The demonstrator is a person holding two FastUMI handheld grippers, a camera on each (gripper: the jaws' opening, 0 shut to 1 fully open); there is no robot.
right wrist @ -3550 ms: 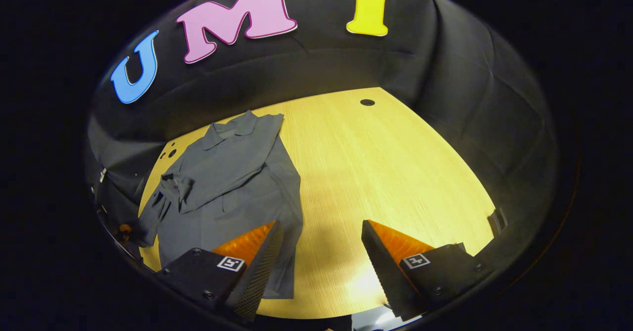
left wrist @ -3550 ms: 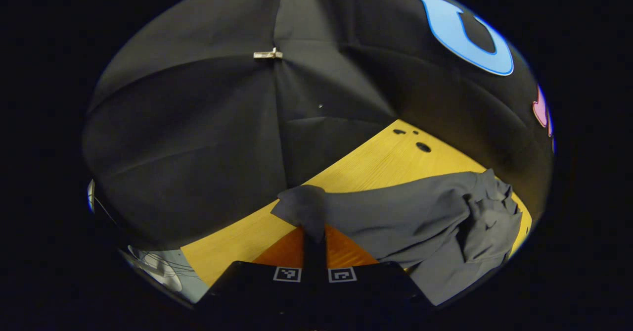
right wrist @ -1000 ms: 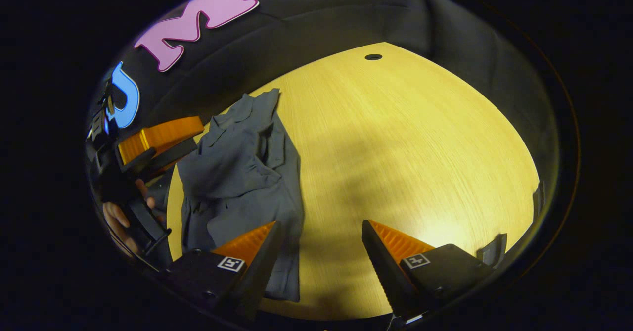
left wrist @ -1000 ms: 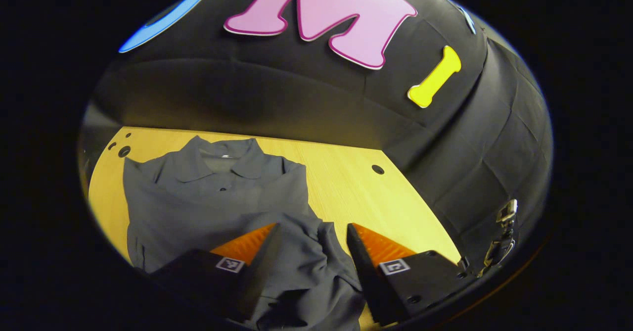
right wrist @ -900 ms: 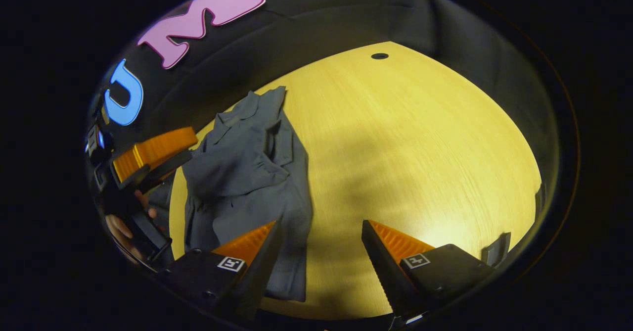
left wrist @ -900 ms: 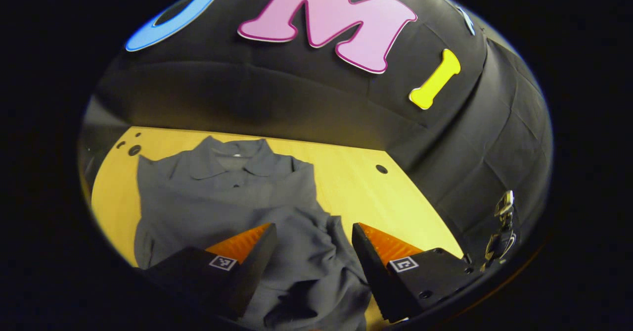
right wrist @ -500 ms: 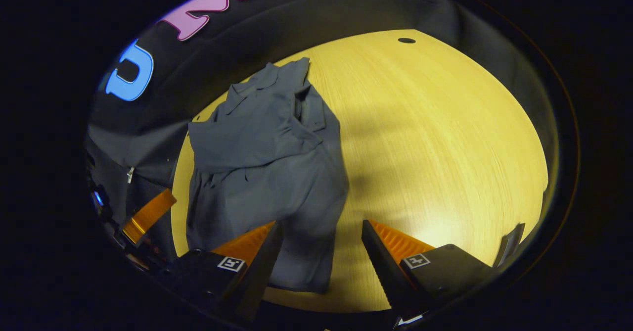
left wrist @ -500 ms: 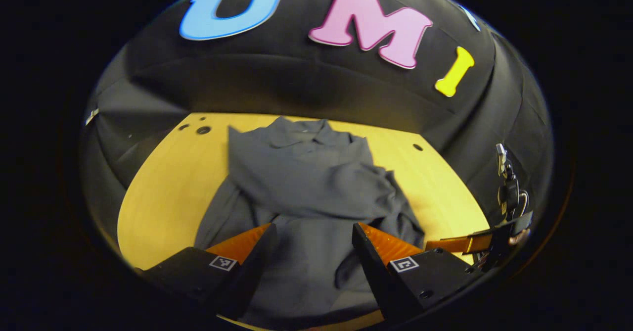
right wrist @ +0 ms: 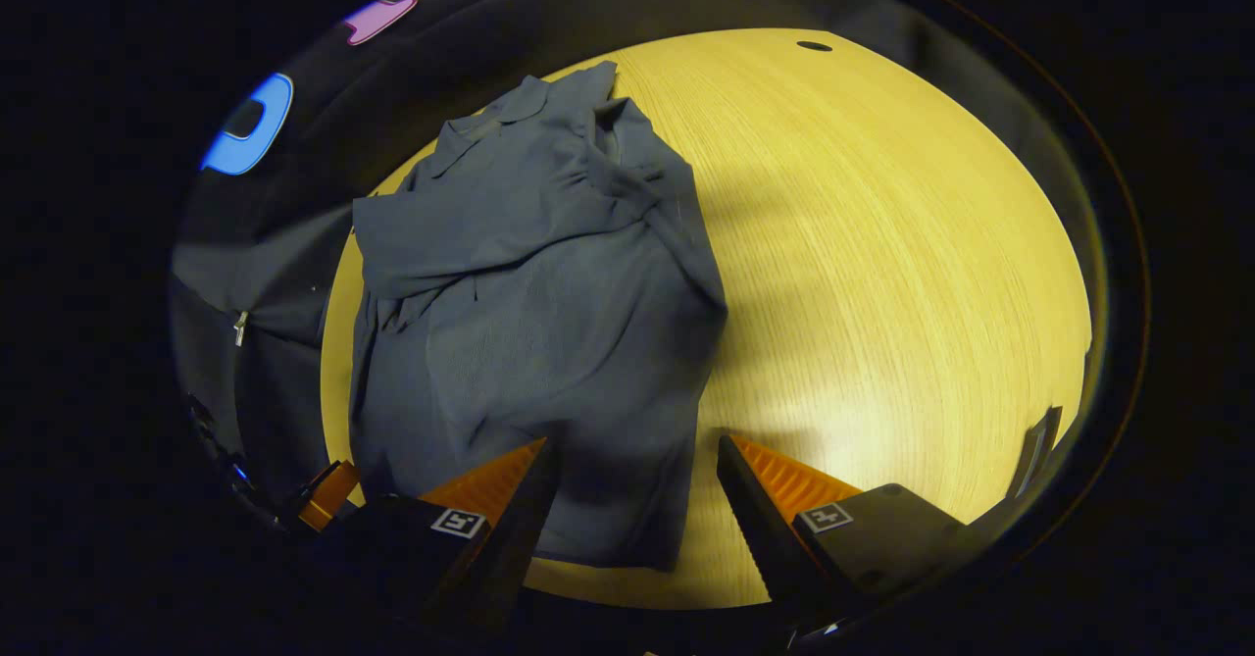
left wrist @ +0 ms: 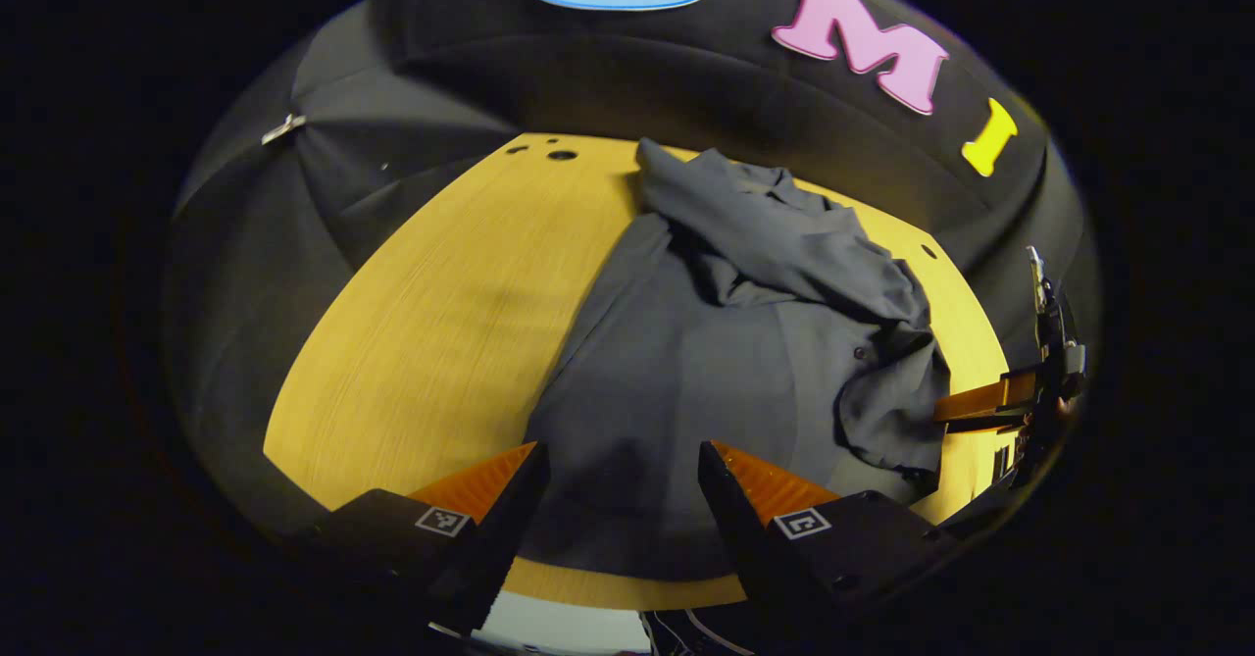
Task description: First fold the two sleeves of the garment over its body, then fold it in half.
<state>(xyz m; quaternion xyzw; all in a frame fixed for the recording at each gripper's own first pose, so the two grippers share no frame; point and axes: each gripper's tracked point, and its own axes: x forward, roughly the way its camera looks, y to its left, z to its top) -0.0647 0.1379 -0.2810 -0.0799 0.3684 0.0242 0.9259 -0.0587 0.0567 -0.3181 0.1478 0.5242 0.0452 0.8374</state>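
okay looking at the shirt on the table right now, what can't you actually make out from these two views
- Shirt hem, right gripper view: partly hidden behind the right gripper.
- Sleeves, both views: bunched folds across the chest hide how flat they lie.
- Left gripper view: the left gripper covers the hem's corners.
- Table near edge: cut off by the picture's rim.

Each tool [left wrist: 618, 509] [right wrist: 635, 509] has two wedge-shaped fingers on black blocks bearing small square black-and-white markers; screws, perhaps, dot the right block.

a light wooden table [left wrist: 422, 303] [right wrist: 882, 244] (small round holes near its far edge) carries one rumpled grey garment [left wrist: 745, 342] [right wrist: 529, 283].
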